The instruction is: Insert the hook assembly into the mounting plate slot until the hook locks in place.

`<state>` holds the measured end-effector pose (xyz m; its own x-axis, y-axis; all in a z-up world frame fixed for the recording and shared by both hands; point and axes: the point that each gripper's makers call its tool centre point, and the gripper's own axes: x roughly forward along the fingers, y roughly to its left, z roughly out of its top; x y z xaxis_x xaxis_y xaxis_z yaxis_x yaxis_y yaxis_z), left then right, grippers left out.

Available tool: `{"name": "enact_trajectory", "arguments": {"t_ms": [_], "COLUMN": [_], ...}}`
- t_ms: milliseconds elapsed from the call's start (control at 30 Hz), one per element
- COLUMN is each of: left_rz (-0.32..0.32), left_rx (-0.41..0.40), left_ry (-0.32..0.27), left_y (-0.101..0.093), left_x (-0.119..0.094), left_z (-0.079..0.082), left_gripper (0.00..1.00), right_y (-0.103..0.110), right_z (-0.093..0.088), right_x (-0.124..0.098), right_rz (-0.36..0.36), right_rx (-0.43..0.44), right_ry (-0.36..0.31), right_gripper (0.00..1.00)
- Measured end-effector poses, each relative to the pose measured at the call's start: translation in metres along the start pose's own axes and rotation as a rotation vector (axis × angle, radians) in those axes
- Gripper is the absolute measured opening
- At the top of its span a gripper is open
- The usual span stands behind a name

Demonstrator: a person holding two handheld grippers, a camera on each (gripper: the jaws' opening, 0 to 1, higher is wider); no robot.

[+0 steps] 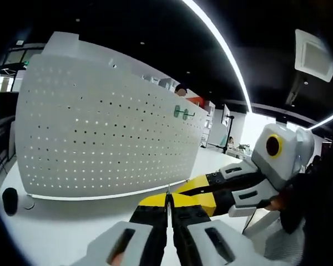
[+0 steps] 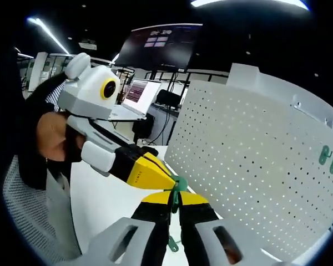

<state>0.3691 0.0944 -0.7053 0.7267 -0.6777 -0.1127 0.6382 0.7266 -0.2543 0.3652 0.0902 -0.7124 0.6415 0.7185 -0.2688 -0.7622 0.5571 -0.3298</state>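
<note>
The white perforated mounting plate (image 1: 100,133) stands upright on the table, and it also fills the right side of the right gripper view (image 2: 255,155). Two green hooks (image 1: 183,112) hang near its upper far edge (image 2: 328,158). My right gripper (image 2: 175,204) is shut on a green hook assembly (image 2: 176,194), whose tail (image 2: 172,241) hangs below the jaws. My left gripper (image 2: 169,178) comes in from the left, jaws together, its yellow tip touching the hook's top. In the left gripper view, my left gripper (image 1: 167,204) is shut and the right gripper (image 1: 191,188) meets it from the right.
The white table (image 1: 55,233) runs in front of the plate. A small black round object (image 1: 10,200) sits at its left end. A person's hand (image 2: 53,136) holds the left gripper. Behind are a laptop (image 2: 139,91), a dark wall screen (image 2: 161,47) and a mesh chair (image 2: 28,210).
</note>
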Motion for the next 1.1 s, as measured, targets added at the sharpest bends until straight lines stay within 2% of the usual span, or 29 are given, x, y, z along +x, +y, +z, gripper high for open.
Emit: {"name": "enact_trajectory", "arguments": {"t_ms": [333, 500, 700, 900, 1100], "left_rz": [-0.013, -0.019, -0.035, -0.041, -0.066], "left_rx": [-0.013, 0.013, 0.019, 0.028, 0.072], "left_ry": [-0.002, -0.009, -0.029, -0.046, -0.032], "left_y": [-0.001, -0.002, -0.007, -0.008, -0.017], "left_x": [0.002, 0.003, 0.003, 0.002, 0.006], "left_z": [-0.001, 0.0, 0.004, 0.007, 0.004], "left_gripper": [0.01, 0.02, 0.08, 0.13, 0.2], "right_y": [-0.002, -0.004, -0.008, -0.024, -0.039], "right_z": [-0.002, -0.002, -0.002, -0.005, -0.009], "right_x": [0.0, -0.001, -0.003, -0.012, -0.019], "right_rz": [-0.003, -0.004, -0.016, -0.057, -0.1], "right_rx": [0.041, 0.048, 0.058, 0.078, 0.109], "right_ry": [0.003, 0.0, -0.001, 0.001, 0.008], "right_gripper": [0.01, 0.01, 0.01, 0.01, 0.01]}}
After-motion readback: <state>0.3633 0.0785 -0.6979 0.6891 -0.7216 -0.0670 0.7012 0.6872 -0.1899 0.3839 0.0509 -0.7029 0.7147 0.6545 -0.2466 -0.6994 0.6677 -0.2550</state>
